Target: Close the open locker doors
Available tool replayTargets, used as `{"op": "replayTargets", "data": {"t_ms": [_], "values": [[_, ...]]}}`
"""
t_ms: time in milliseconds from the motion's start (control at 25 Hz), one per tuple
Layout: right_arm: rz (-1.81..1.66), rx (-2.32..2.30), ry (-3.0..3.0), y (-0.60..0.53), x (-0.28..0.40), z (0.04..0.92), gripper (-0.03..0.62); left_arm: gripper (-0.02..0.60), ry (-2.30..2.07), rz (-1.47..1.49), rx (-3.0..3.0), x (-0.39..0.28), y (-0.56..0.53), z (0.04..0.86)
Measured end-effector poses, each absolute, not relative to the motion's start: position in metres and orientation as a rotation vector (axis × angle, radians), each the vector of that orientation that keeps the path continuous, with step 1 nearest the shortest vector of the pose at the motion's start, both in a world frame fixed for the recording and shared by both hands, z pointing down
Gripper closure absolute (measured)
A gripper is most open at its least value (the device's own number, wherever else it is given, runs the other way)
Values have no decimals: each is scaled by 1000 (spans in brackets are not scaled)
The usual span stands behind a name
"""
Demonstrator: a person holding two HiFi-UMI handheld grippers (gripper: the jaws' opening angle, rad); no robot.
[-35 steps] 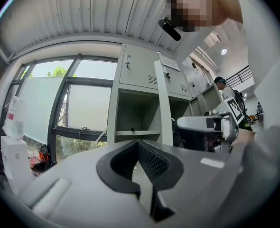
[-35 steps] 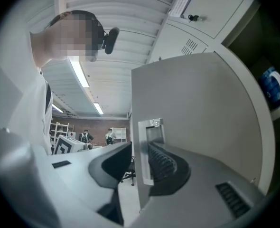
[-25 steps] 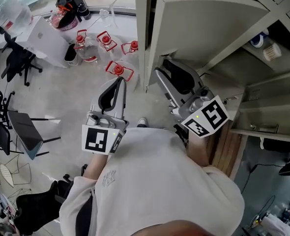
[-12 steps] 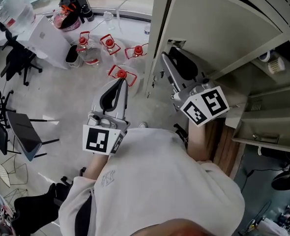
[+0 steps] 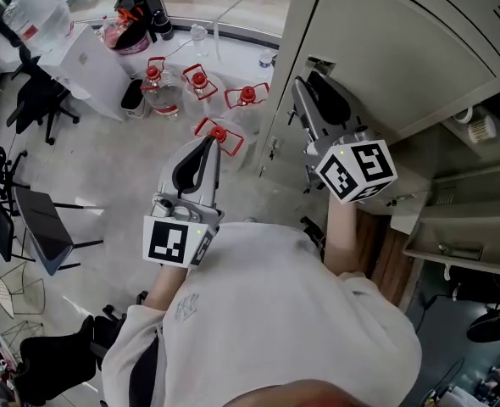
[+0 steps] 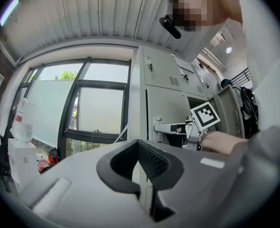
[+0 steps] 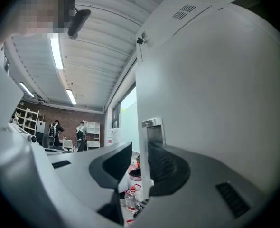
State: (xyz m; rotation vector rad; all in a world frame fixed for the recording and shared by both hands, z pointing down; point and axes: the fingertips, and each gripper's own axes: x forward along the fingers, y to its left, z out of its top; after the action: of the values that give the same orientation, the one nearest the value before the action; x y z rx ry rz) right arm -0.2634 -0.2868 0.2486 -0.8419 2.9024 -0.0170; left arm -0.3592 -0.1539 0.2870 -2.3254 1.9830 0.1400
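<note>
The grey locker door (image 5: pixel 386 49) stands partly open, hinged at the right. My right gripper (image 5: pixel 308 87) sits at its free edge, just under the latch (image 5: pixel 319 63). In the right gripper view the door (image 7: pixel 216 80) fills the right side. Its edge passes between the jaws of my right gripper (image 7: pixel 140 148): the right finger lies against the door and a thin gap shows at the left finger. My left gripper (image 5: pixel 208 138) hangs shut and empty over the floor, left of the lockers. The left gripper view shows its tips (image 6: pixel 138 144) meeting.
Several red-capped water bottles (image 5: pixel 219 134) stand on the floor near the locker's foot. Open locker shelves (image 5: pixel 453 219) show at the right. Office chairs (image 5: pixel 30 100) and a white box (image 5: pixel 85 58) are at the left. Closed lockers (image 6: pixel 163 75) and a window (image 6: pixel 97 108) lie ahead.
The door has swung further toward the locker, hiding most of the inside. My right gripper moved with its edge. The left gripper has stayed put.
</note>
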Motion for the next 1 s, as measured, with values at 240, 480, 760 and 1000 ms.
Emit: {"op": "replayTargets", "data": {"t_ms": [240, 480, 760, 1000], "values": [[9, -891, 2888, -300, -265, 249, 487, 580, 1980, 148, -2322, -361, -155, 286], [29, -927, 2875, -307, -264, 248, 487, 580, 1988, 150, -2315, -362, -153, 285], [32, -939, 2867, -315, -267, 248, 487, 580, 1993, 151, -2314, -365, -155, 286], [29, -934, 2863, -313, -267, 248, 487, 580, 1990, 151, -2315, -364, -155, 285]]}}
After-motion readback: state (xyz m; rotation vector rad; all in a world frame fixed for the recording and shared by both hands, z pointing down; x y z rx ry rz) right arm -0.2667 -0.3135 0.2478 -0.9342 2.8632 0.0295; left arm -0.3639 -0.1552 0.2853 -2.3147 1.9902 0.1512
